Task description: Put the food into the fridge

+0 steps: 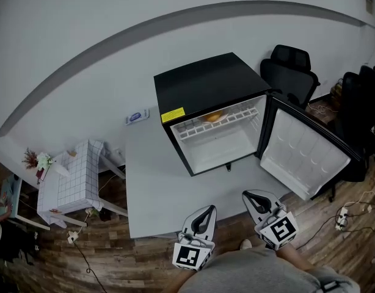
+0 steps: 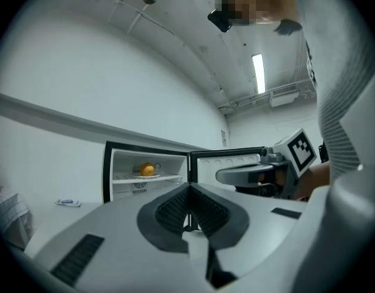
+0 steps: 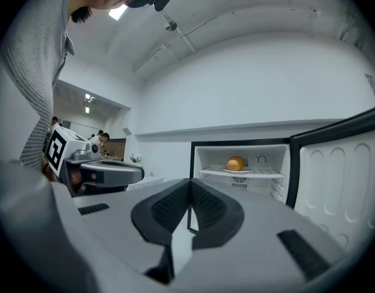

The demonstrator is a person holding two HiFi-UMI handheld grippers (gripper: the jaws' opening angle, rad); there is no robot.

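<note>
grey table (image 1: 157, 188) carries fridge (image 1: 206, 84) and small blue item (image 1: 136, 116).

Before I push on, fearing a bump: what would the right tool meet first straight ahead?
Probably the open black mini fridge, near its left front edge; the right tool points there, depth unclear.

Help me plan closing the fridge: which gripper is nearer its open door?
The right gripper: it lies close by the open fridge door, while the left gripper is farther left at the table's front edge.
</note>
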